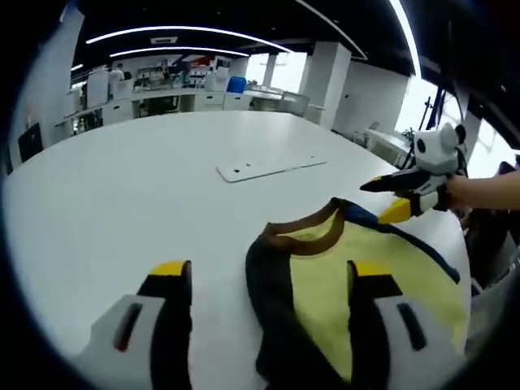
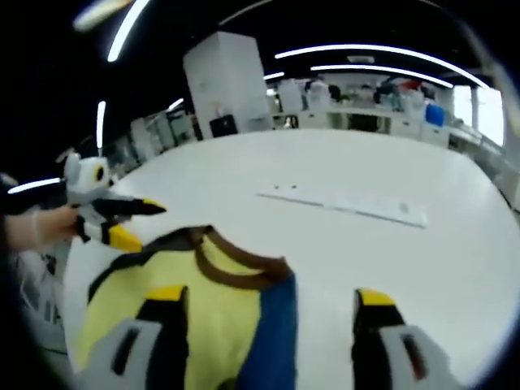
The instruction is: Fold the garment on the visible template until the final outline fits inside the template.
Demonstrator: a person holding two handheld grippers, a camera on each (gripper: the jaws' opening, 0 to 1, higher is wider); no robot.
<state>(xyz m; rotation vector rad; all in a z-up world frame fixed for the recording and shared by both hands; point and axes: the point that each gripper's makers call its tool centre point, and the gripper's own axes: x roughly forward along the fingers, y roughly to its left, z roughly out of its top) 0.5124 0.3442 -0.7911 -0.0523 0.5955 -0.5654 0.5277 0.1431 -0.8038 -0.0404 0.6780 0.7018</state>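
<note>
Both claws hang released above the white bench [image 1: 122,179]. Left claw [image 1: 272,276] has its right jaw over the yellow garment [image 1: 341,268], brown collar facing away. Right claw [image 2: 264,305] straddles the garment's blue edge. Beyond lies a flat white plate [image 2: 349,203].

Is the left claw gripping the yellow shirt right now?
No: in the left gripper view the left claw stands open above the yellow shirt, its jaws spread apart with nothing clamped between them.
</note>
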